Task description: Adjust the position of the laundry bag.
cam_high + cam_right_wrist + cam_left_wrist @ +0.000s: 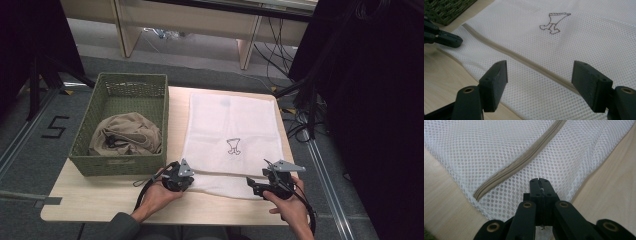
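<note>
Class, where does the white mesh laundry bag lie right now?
In the high view the white mesh laundry bag lies flat on the table, right of the green basket, its near edge between both grippers.

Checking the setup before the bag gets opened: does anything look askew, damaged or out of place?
Nothing stands out. The white mesh laundry bag lies flat and square on the table, its zipper closed. The beige garment sits crumpled inside the green basket.

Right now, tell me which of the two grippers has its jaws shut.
The left gripper, at the near left corner of the white mesh bag, has its jaws pressed together. The right gripper holds its jaws wide apart above the bag's zipper.
</note>
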The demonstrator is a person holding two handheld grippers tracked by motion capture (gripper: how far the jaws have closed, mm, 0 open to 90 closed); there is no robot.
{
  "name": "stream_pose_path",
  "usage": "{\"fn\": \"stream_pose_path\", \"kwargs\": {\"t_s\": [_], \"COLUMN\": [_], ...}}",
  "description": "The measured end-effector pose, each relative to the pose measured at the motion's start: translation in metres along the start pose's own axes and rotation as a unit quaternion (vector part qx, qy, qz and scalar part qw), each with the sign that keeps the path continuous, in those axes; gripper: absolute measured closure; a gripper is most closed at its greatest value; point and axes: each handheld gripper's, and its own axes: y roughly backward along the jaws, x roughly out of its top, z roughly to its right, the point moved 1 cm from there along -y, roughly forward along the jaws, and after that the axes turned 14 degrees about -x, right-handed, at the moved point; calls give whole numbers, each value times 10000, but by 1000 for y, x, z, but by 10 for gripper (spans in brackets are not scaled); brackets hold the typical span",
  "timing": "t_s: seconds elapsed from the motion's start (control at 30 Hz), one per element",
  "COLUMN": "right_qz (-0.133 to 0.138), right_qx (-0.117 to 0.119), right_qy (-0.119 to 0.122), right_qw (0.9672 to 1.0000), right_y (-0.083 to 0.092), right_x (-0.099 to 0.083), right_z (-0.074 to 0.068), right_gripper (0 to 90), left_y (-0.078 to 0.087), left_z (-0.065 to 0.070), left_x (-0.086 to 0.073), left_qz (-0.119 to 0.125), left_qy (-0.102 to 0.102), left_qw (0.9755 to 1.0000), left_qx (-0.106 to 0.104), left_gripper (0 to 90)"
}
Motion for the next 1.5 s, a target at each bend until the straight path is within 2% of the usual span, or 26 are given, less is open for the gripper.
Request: {"fn": "stream_pose_path", "kwargs": {"t_s": [0.1,0.17,0.3,0.33,0.47,0.6,0.7,0.77,0.93,0.97,1.03,1.23,1.3,1.47,1.5], "right_qz": [18,-1,27,-13,-27,-74,-168,-258,-338,-357,-372,-522,-591,-720,-720], "right_qx": [-13,0,0,5,-10,-17,-91,-141,-249,-220,-232,-290,-289,-356,-356], "right_qy": [-4,9,8,-1,-8,-40,-81,-174,-224,-212,-239,-304,-291,-371,-371], "right_qw": [10000,10000,10000,10000,10000,10000,9998,9994,9989,9989,9988,9978,9974,9961,9961], "right_y": [1,-1,0,0,0,-1,0,1,2,2,2,5,7,9,9], "right_x": [0,0,0,0,-1,-2,-4,-6,-11,-14,-15,-21,-24,-32,-32], "right_z": [0,1,1,1,1,4,12,16,25,31,32,43,47,61,61], "right_gripper": [301,295,293,289,289,288,313,310,258,226,219,232,232,248,248], "left_y": [5,10,15,18,23,30,34,37,39,40,40,41,43,46,47], "left_z": [2,4,7,9,13,17,22,26,31,33,34,33,33,32,32], "left_x": [-3,-8,-12,-15,-19,-26,-31,-35,-37,-38,-38,-38,-38,-35,-34], "left_qz": [-89,-133,-209,-197,-297,-297,-343,-336,-372,-377,-399,-382,-354,-307,-272], "left_qy": [59,179,211,313,279,375,335,382,403,427,424,528,578,530,500], "left_qw": [9999,9997,9996,9993,9992,9988,9988,9987,9984,9983,9982,9976,9974,9979,9981], "left_qx": [13,5,23,3,6,-80,-27,-88,-115,-150,-163,-232,-255,-230,-216], "left_gripper": [896,896,896,896,896,896,895,895,893,891,885,831,783,674,674]}}
